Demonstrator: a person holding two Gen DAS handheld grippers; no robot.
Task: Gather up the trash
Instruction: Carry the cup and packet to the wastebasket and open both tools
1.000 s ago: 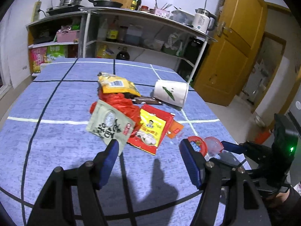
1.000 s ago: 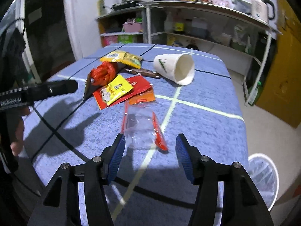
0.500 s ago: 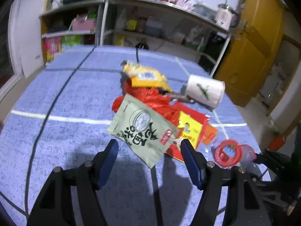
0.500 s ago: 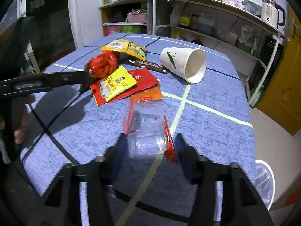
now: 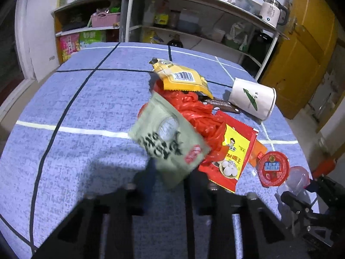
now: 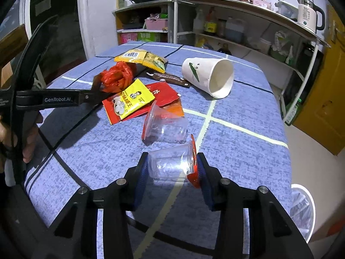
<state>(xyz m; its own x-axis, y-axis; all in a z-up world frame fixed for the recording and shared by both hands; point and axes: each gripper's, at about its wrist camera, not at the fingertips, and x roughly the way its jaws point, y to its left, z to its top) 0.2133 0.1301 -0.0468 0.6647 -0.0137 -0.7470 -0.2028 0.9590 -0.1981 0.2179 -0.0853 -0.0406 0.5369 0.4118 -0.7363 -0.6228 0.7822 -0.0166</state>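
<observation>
My left gripper (image 5: 169, 178) is shut on a green snack wrapper (image 5: 168, 138) and holds it above the blue table. My right gripper (image 6: 172, 169) is shut on a clear plastic cup with a red lid flap (image 6: 171, 165), just above the table. A second clear cup (image 6: 165, 124) lies beyond it. On the table lie a red plastic bag (image 5: 194, 110), a yellow wrapper (image 5: 183, 78), a red and yellow packet (image 5: 231, 151), a brown wrapper (image 5: 222, 104) and a white paper cup (image 5: 252, 99) on its side. The left gripper also shows in the right wrist view (image 6: 94, 90).
A white mesh trash bin (image 6: 301, 209) stands on the floor beside the table's right edge. Metal shelves (image 5: 194, 21) with kitchen goods stand behind the table. A yellow door (image 5: 301, 49) is at the right.
My left gripper closed on the green wrapper and lifted it. My right gripper closed on the nearer clear cup and raised it off the table.
</observation>
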